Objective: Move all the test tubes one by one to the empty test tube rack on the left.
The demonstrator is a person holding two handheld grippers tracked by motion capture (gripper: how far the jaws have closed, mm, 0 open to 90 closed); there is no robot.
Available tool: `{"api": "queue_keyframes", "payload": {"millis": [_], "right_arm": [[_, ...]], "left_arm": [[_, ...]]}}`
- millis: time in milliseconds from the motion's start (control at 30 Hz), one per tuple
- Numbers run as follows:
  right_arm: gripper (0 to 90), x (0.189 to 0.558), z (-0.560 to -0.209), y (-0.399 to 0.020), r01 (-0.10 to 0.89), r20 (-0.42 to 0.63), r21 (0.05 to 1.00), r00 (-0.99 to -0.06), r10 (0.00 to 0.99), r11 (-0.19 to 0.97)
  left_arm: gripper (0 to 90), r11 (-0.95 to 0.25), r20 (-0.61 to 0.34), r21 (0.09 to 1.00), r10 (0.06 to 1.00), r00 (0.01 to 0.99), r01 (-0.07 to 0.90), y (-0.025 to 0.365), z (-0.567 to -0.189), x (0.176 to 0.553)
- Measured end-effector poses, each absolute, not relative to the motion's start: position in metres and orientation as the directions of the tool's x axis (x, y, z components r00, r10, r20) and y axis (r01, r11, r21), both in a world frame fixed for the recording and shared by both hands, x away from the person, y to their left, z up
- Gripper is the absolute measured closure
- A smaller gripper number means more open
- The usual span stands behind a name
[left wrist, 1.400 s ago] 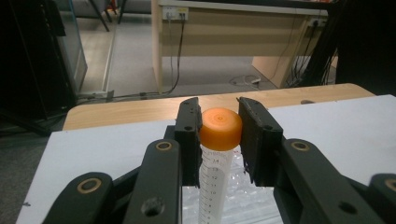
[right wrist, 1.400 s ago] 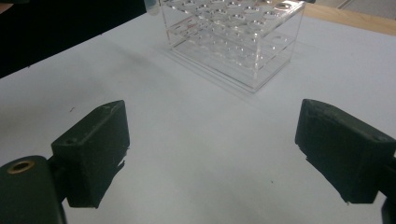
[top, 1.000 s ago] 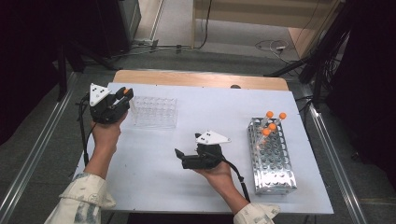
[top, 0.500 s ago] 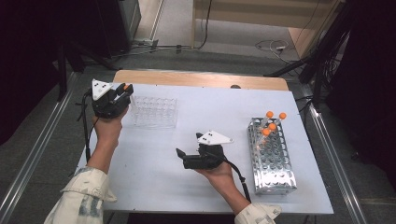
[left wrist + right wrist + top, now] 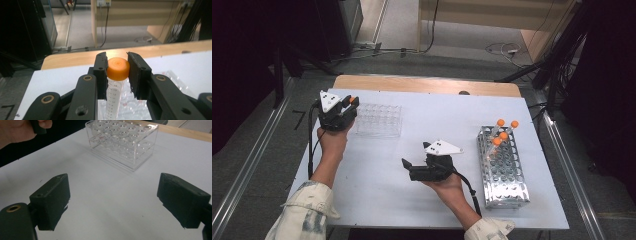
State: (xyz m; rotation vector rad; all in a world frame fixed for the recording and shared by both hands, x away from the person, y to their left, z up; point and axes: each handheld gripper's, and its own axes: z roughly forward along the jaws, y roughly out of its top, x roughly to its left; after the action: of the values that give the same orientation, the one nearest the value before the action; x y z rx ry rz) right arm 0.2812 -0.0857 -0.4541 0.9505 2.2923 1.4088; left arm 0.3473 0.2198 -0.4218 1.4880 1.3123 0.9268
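Note:
My left gripper [image 5: 350, 105] [image 5: 117, 68] is shut on an orange-capped clear tube [image 5: 115, 86] [image 5: 352, 100], its pads pressing the cap from both sides. It hovers just left of the clear plastic rack [image 5: 379, 120] [image 5: 123, 141], whose wells look empty. My right gripper [image 5: 408, 166] [image 5: 112, 202] rests open at mid-table, pointing left, with bare white table between its jaws. A metal rack [image 5: 503, 167] at the right holds three orange-capped tubes [image 5: 502, 131] at its far end.
The white table top [image 5: 412, 200] has a wooden strip [image 5: 427, 85] along its far edge. Cables trail from both grippers toward the person. Metal rails and dark floor flank the table on both sides.
My left gripper with the tube has drifted a little to the right and down, toward the clear rack's left end. The right gripper has stayed put.

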Motion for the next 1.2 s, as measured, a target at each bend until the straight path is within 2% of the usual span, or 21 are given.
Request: {"api": "queue_keyframes", "payload": {"millis": [333, 533, 633, 733, 800, 900, 1200], "right_arm": [[10.2, 0.282, -0.454, -0.087, 0.387, 0.098, 0.87, -0.741, 0.664, 0.304], [10.3, 0.281, -0.453, -0.088, 0.389, 0.101, 0.871, -0.738, 0.667, 0.299], [10.3, 0.28, -0.452, -0.089, 0.387, 0.098, 0.872, -0.739, 0.667, 0.299], [10.5, 0.279, -0.45, -0.091, 0.384, 0.099, 0.875, -0.737, 0.668, 0.294], [10.8, 0.277, -0.447, -0.093, 0.377, 0.097, 0.88, -0.738, 0.668, 0.289], [10.9, 0.272, -0.44, -0.097, 0.371, 0.098, 0.886, -0.738, 0.668, 0.279], [10.9, 0.262, -0.425, -0.125, 0.362, 0.082, 0.894, -0.71, 0.699, 0.264]], "left_arm": [[69.8, -0.034, -0.01, 0.949, 0.99, 0.14, 0.313, 0.218, -0.434, 0.344], [67.3, -0.02, -0.027, 0.944, 0.99, 0.136, 0.33, 0.22, -0.443, 0.344], [58.4, -0.009, -0.039, 0.945, 0.989, 0.139, 0.328, 0.221, -0.444, 0.343], [38.1, 0.003, -0.053, 0.943, 0.989, 0.139, 0.334, 0.221, -0.442, 0.342], [28.9, 0.008, -0.059, 0.941, 0.988, 0.141, 0.338, 0.219, -0.441, 0.34], [24.4, 0.028, -0.085, 0.941, 0.984, 0.156, 0.338, 0.217, -0.442, 0.335], [20.5, 0.085, -0.148, 0.948, 0.971, 0.187, 0.306, 0.215, -0.439, 0.308]]}}
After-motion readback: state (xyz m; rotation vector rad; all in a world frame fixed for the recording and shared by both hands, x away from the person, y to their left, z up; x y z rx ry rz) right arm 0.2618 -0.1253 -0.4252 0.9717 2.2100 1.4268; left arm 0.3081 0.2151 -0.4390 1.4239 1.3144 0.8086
